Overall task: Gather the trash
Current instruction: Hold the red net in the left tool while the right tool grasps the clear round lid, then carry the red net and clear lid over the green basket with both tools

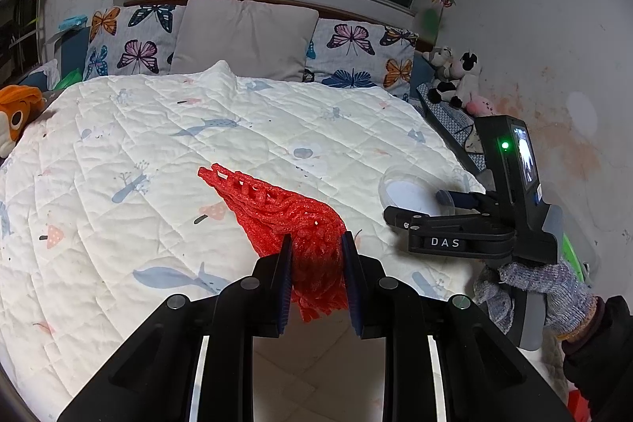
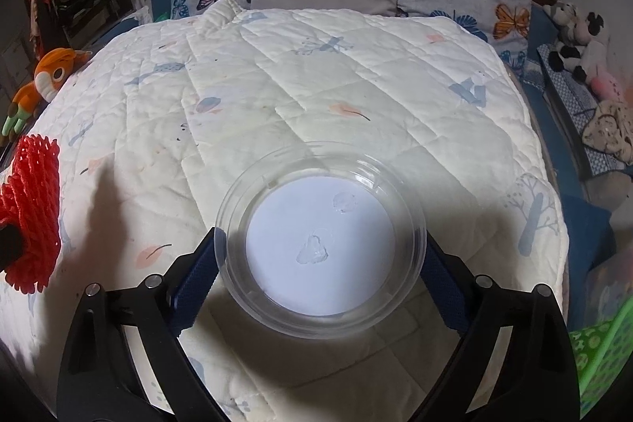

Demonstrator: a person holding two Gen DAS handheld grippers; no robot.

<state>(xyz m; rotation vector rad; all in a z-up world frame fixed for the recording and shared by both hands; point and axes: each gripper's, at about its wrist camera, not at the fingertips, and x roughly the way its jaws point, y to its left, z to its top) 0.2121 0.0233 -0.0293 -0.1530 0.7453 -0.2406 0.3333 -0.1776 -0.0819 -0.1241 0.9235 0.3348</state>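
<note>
My left gripper (image 1: pixel 316 252) is shut on a red foam fruit net (image 1: pixel 285 212) and holds it above the white quilted bed (image 1: pixel 138 145). The net also shows at the left edge of the right wrist view (image 2: pixel 31 204). My right gripper (image 2: pixel 320 248) is shut on a clear round plastic lid (image 2: pixel 320 244), its blue fingers (image 2: pixel 198 283) pressing the rim from both sides, above the quilt (image 2: pixel 316 74). In the left wrist view the right gripper (image 1: pixel 447 208) sits to the right with the lid (image 1: pixel 407 192), held by a gloved hand.
Butterfly pillows (image 1: pixel 130 42) and a grey cushion (image 1: pixel 245 34) line the headboard. An orange plush toy (image 2: pixel 51 74) lies at the bed's left edge, and cow plush toys (image 2: pixel 577 38) at the right. A green basket (image 2: pixel 605 347) stands at the lower right, off the bed.
</note>
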